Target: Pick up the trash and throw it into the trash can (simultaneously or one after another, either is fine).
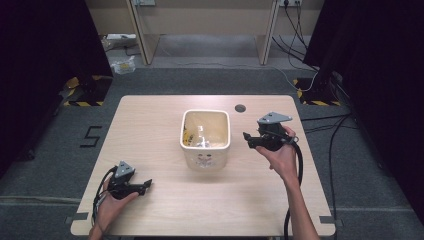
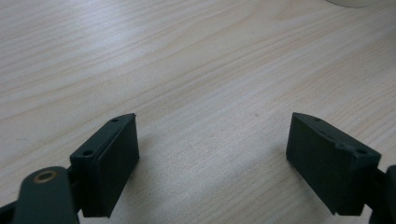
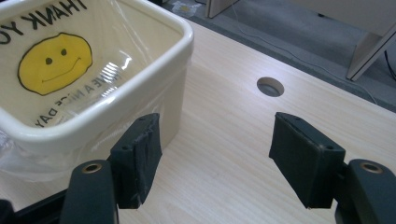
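A cream square bin (image 1: 205, 138) stands near the middle of the wooden table (image 1: 165, 107), upright, with rounded corners and a thick rim. A clear plastic bag (image 3: 56, 70) lines it; the bag is printed with a yellow smiley face (image 3: 55, 63) and dark lettering, and the film folds over the rim and hangs down the outer wall. From the high view something small and crumpled lies at the bottom of the bin, but what it is cannot be told. The right gripper (image 1: 248, 139) is held in the person's right hand (image 1: 280, 152) just to the right of the bin, near its rim and apart from it, jaws pointing toward the bin. In the right gripper view its two black jaws stand wide apart with nothing between them; one jaw lies in front of the bin's near corner, the other over bare wood. A round hole (image 3: 270, 87) in the tabletop lies beyond them. The left gripper (image 1: 145, 186) rests in the person's left hand (image 1: 111, 205) near the front left of the table, well apart from the bin. Its jaws also stand wide, with bare wood between them.
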A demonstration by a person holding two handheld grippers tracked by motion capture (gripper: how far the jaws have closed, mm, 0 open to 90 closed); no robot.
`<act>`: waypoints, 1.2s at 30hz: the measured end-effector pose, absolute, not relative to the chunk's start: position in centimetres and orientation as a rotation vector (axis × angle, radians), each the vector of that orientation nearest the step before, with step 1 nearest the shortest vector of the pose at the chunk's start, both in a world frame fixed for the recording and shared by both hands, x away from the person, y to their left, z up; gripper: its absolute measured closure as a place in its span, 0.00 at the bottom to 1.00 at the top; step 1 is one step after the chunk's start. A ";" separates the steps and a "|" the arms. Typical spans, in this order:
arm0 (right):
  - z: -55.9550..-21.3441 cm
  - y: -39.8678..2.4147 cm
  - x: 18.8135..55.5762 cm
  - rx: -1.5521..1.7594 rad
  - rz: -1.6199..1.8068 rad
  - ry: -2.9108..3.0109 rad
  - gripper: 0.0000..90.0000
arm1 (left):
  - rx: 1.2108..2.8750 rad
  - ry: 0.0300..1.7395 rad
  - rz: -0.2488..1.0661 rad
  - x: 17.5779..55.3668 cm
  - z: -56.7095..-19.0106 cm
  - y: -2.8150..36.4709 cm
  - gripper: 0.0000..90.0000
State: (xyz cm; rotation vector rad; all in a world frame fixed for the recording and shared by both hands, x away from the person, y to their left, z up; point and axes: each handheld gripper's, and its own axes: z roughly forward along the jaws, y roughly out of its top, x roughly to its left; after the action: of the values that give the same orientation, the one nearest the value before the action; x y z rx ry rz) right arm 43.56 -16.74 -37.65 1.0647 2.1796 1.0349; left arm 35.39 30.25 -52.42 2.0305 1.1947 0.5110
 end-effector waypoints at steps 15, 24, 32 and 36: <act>-39.3 -18.0 42.6 1.088 0.947 2.189 0.34 | 2.034 1.196 0.509 35.4 -52.4 30.3 0.18; -40.3 -18.6 42.3 1.104 0.916 2.192 0.32 | 2.033 1.196 0.510 35.4 -52.4 30.3 0.18; -41.4 -19.0 41.8 1.119 0.892 2.201 0.32 | 2.032 1.196 0.511 35.4 -52.4 30.2 0.18; -41.8 -19.1 41.5 1.120 0.888 2.203 0.32 | 2.032 1.195 0.510 35.4 -52.4 30.3 0.18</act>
State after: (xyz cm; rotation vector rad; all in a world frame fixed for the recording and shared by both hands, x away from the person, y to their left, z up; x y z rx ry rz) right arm 41.53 -19.10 -41.75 1.1195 2.2028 0.8878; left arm 35.38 30.25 -52.41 2.0318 1.1952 0.5099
